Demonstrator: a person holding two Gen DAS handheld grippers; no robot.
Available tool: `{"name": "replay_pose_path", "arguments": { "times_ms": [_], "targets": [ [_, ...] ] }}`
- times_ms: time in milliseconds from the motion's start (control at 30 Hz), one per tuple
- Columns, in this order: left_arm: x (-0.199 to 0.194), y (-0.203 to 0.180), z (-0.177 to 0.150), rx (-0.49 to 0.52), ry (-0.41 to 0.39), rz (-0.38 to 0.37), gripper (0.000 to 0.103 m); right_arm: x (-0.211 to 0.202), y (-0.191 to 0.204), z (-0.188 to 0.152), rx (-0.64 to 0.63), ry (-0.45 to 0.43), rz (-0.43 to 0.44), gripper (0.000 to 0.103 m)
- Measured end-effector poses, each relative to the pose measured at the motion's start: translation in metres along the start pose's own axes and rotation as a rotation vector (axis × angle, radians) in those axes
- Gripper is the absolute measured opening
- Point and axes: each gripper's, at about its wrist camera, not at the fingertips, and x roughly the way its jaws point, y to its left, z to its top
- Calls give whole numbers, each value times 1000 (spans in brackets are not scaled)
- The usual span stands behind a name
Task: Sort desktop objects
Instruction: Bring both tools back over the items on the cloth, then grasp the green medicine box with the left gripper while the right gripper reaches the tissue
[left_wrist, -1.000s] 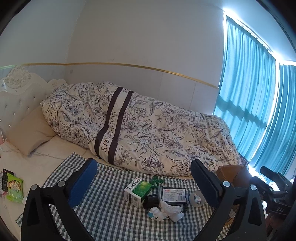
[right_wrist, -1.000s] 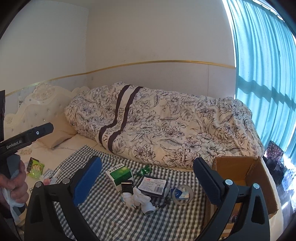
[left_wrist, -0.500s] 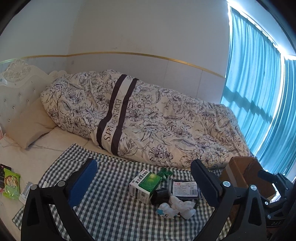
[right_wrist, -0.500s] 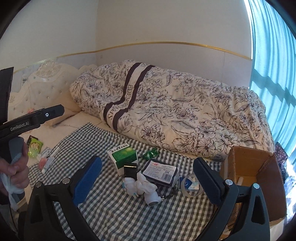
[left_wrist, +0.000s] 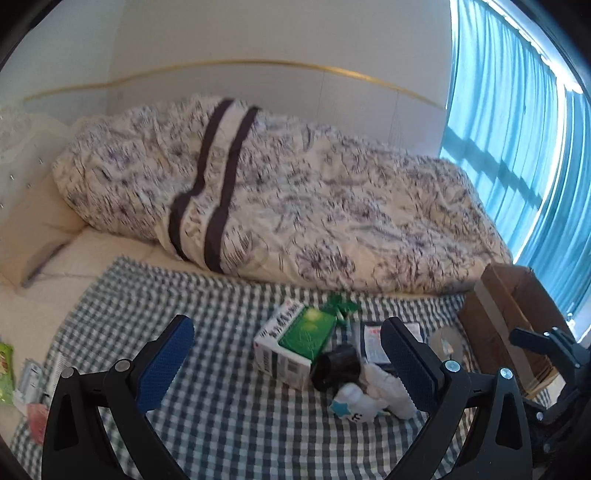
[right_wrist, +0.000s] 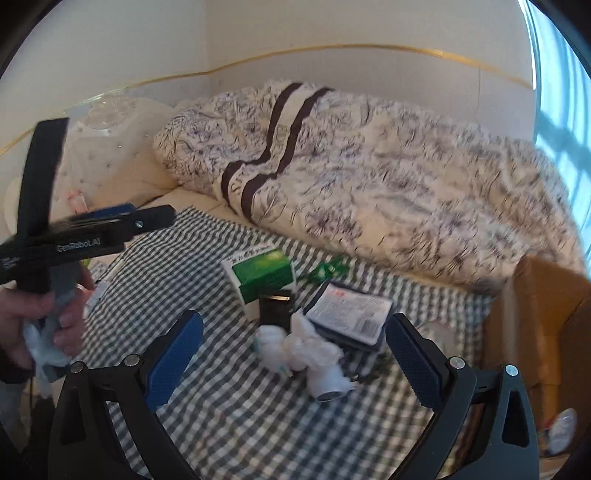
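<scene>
On a grey checked cloth (left_wrist: 221, 417) (right_wrist: 229, 417) lies a small pile: a green and white box (left_wrist: 295, 343) (right_wrist: 264, 275), a black cylinder (left_wrist: 334, 367), a black item (right_wrist: 275, 308), crumpled white socks (left_wrist: 373, 400) (right_wrist: 301, 350), a flat dark packet with a white label (right_wrist: 351, 314) (left_wrist: 371, 338), a green wrapper (left_wrist: 341, 304) (right_wrist: 327, 269) and a clear tape roll (left_wrist: 447, 341). My left gripper (left_wrist: 290, 365) hangs open above the cloth, its jaws wide apart around the box and cylinder. My right gripper (right_wrist: 295, 358) is open too, with the socks between its fingers but untouched.
A brown cardboard box (left_wrist: 509, 325) (right_wrist: 546, 317) stands open at the cloth's right edge. A rolled floral quilt (left_wrist: 295, 206) lies behind the pile. Small packets (left_wrist: 5, 365) sit left of the cloth. A hand (right_wrist: 37, 321) holds the left gripper at the left.
Both grippers have come down and forward toward the pile, which now looks larger and nearer. Both stay open. The objects have not moved.
</scene>
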Motion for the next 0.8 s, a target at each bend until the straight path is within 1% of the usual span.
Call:
{"name": "replay_pose_path", "arguments": {
  "times_ms": [67,133,167,233,400,500,667,800],
  "targets": [
    [12,3,-4,-12,13,14,103,11,1,-5,-8,26,-18,100],
    [21,5,-8,-3,18,45,103,25,4,-10,-37,60,-72,100],
    [26,5,-10,5,22,59,103,31,4,-12,-45,75,-76,100],
    [37,6,-14,16,35,69,103,41,2,-16,-36,89,-55,100],
    [60,11,-22,40,64,49,103,65,-3,-25,-25,150,-51,100],
    [73,12,-27,71,83,34,103,73,-6,-28,-15,160,-52,100],
    [100,12,-34,143,139,-4,103,84,-10,-30,4,163,-41,100],
    [117,11,-38,190,170,-52,103,95,-13,-32,2,180,-35,100]
  ]
}}
